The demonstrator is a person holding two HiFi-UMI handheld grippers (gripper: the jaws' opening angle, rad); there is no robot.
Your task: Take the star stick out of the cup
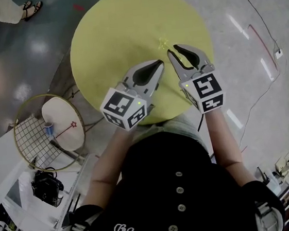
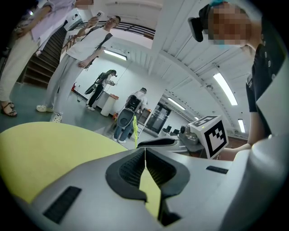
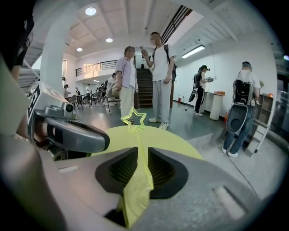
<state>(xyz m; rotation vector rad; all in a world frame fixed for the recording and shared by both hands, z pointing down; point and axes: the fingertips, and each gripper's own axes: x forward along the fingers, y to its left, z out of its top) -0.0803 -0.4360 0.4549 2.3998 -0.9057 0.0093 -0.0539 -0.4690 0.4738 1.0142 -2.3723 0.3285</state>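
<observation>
Yellow-green thin plastic star stick (image 3: pixel 139 142), upright above the round yellow surface (image 1: pixel 124 26), is pinched by its shaft in the right gripper's (image 3: pixel 143 151) jaws. It looks light and bendy, so hold it low on the shaft, not by the star. Left gripper's (image 2: pixel 145 153) jaws are together, empty

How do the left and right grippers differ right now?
The left gripper has its jaws shut on nothing, while the right gripper clamps the shaft of the yellow star stick. In the head view the right gripper reaches slightly farther across the yellow table than the left gripper. Both hover over that table, tips angled toward each other.
</observation>
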